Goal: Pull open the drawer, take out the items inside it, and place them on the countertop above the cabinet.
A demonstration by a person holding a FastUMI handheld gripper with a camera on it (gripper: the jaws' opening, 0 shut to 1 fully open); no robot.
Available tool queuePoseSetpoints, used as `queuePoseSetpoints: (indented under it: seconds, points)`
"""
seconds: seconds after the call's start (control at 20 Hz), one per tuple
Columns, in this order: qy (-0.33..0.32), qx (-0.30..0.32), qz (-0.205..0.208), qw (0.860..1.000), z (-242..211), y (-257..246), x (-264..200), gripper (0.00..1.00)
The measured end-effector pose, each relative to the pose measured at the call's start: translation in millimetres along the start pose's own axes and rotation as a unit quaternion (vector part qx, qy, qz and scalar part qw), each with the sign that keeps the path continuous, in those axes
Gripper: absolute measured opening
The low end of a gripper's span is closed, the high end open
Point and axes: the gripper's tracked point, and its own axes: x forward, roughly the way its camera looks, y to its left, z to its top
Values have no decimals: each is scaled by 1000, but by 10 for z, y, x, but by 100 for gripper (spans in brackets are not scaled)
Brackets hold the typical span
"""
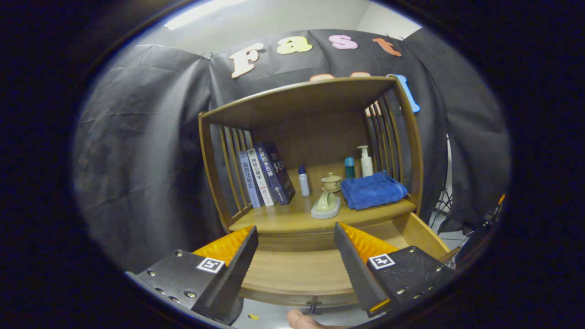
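Observation:
The wooden cabinet's drawer [292, 274] stands pulled out below the countertop [283, 221]; the part of its floor that shows between my fingers is bare wood. Its small dark knob [312, 305] sits on the front panel, close to a person's fingertip [301, 320]. My gripper [295, 230] is open and holds nothing, hovering over the drawer with its tips near the countertop's front edge. On the countertop just beyond the tips rest a pale green ceramic piece [326, 204], a lidded tea cup [331, 182] and a folded blue towel [372, 189].
Several books [265, 176] lean at the countertop's left against the slatted side. A small white bottle [304, 180], a teal bottle [349, 167] and a white pump bottle [365, 161] stand at the back. A wooden top shelf [301, 98] roofs the niche. Black cloth hangs around.

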Motion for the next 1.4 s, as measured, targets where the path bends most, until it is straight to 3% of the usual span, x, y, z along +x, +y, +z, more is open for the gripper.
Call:
queuePoseSetpoints:
  seconds: [0.3, 0.65, 1.0, 1.2, 1.3, 1.4]
  points:
    - [-14, -70, -68, 995, -519, -314, -481, 99]
    - [-17, -104, -68, 992, -1204, -292, -764, 99]
    - [41, -64, -63, 995, -1612, -186, -615, 99]
    - [45, -86, -69, 993, -1889, -258, -440, 99]
    - [58, -66, -59, 994, -1987, -172, -276, 99]
    - [66, -72, -102, 990, -1988, -306, -87, 98]
